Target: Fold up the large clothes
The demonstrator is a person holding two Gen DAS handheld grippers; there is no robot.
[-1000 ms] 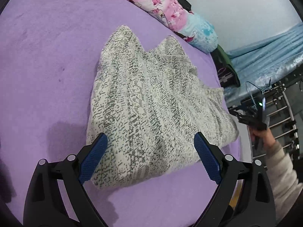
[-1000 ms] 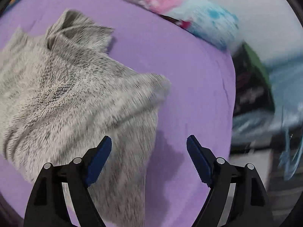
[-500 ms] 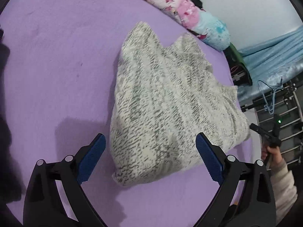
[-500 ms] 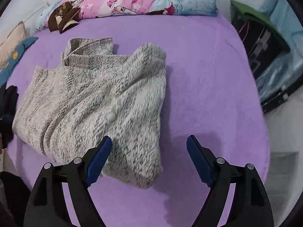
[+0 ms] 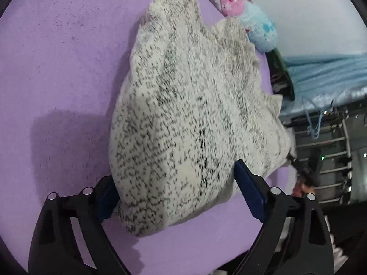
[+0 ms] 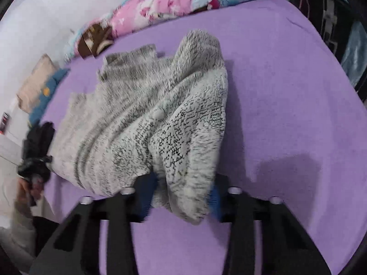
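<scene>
A purple bedspread (image 6: 286, 91) covers a bed, with a pink and blue floral quilt (image 6: 183, 2) rolled along its far edge against a pale wall.

The right gripper (image 6: 182, 197) has just been closing, and its jaws now pinch a bunched corner of the grey-flecked knit sweater (image 6: 142, 123), the fabric squeezed between the blue pads near the bed's near edge. The left gripper (image 5: 176, 194) stands wide, jaws narrowing only a little, straddling the sweater's other near corner; the cloth lies between the pads, but whether they press on it I cannot tell.

From those two corners the sweater stretches across the middle of the bed toward the quilt, already doubled over and rumpled, with ridges running up from the right-hand pinch.

This looks like the grasp before another fold. Next, the left jaws likely need to close on their corner; then both corners should rise together and travel toward the far edge, kept level so the layers stay aligned.
</scene>
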